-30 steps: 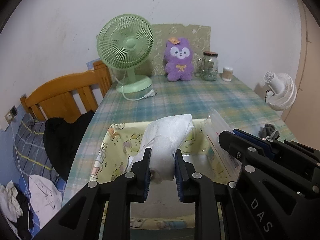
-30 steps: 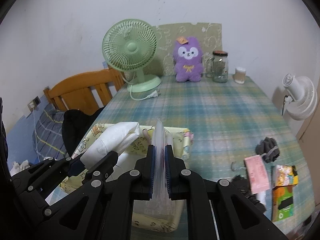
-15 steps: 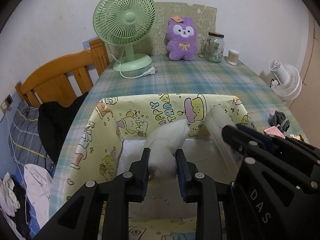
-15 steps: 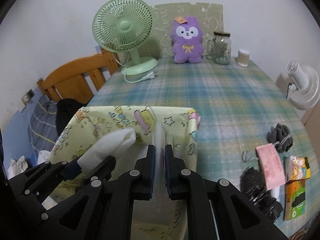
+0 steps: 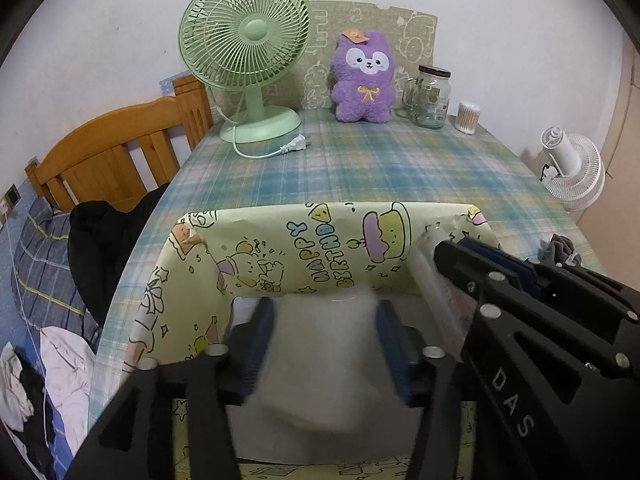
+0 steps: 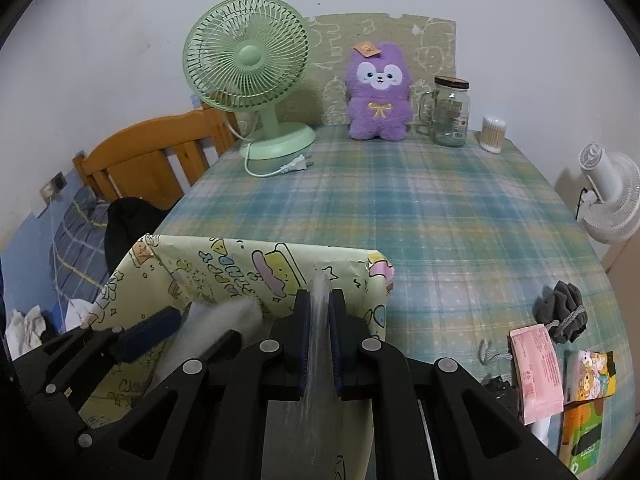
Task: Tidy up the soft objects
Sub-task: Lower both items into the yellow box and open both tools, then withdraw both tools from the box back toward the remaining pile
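Observation:
A yellow cartoon-print storage box [image 5: 320,248] stands at the near edge of the plaid table; it also shows in the right wrist view [image 6: 224,268]. My left gripper [image 5: 326,344] is down inside the box with its jaws spread wide on either side of a white rolled cloth [image 5: 320,364], blurred by motion. The cloth [image 6: 224,320] shows between the left fingers in the right wrist view. My right gripper [image 6: 319,336] is shut on a clear plastic bag [image 6: 318,360] at the box's right side. The bag [image 5: 444,300] also shows in the left wrist view.
A green fan [image 5: 248,56], purple plush [image 5: 364,76], glass jar [image 5: 432,96] and cotton swabs [image 5: 468,116] stand at the table's far end. A grey sock [image 6: 560,312], pink packet [image 6: 536,372] and colourful packets [image 6: 588,392] lie right. A wooden chair [image 5: 112,156] stands left.
Both grippers have lowered into the box. The left jaws have spread apart from the white cloth, which now rests lower inside the box. The right gripper still pinches the bag.

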The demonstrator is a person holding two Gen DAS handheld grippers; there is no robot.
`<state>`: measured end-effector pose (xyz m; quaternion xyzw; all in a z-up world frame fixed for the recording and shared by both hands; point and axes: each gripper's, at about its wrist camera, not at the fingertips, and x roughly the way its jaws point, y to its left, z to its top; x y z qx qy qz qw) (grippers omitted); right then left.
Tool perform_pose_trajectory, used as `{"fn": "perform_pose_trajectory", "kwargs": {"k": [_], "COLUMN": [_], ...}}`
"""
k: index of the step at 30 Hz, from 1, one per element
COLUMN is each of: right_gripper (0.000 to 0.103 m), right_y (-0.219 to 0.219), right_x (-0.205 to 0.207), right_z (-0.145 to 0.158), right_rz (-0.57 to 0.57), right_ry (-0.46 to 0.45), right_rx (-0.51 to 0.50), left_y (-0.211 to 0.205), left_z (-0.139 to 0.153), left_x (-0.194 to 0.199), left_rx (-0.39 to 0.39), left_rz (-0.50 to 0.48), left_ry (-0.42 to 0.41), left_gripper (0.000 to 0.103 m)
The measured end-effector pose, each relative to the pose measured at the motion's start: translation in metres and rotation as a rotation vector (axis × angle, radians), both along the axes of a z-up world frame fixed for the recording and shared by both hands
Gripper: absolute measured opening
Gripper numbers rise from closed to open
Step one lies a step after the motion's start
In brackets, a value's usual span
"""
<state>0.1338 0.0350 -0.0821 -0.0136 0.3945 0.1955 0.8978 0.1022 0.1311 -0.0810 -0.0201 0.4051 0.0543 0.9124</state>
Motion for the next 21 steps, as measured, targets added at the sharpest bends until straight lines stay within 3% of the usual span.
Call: {"fn": "perform_pose_trajectory", "kwargs": {"k": [3, 6, 10, 16, 21], "right_gripper": [0.022, 0.037, 0.064, 0.08, 0.084], "right_y": [0.001, 0.001, 0.002, -0.001, -0.01], "right_x": [-0.001, -0.005, -0.013, -0.028, -0.035], "right_z": [0.001, 0.004, 0.011, 0.026, 0.035], "right_rz": [0.016, 0.045, 0.054, 0.014, -0.004], "right_ry": [0.016, 0.031, 0.028, -0.014, -0.038], "right_rx": [0.004, 0.032, 0.038, 0.015, 0.015], "left_y": [-0.001, 0.0, 0.003, 0.0, -0.007], "left_z": [0.003, 0.007, 0.012, 0.022, 0.031], "left_x": [-0.002, -0.005, -0.012, -0.025, -0.031], "left_rx": [-0.004, -0.003, -0.019, -0.003, -0.001], "left_rz": [-0.007, -0.002, 0.006, 0.011, -0.005], "left_ry": [-0.007, -0.016, -0.023, -0.054, -0.082], "left_gripper": [0.074, 0.083, 0.085, 0.089, 0.092]}}
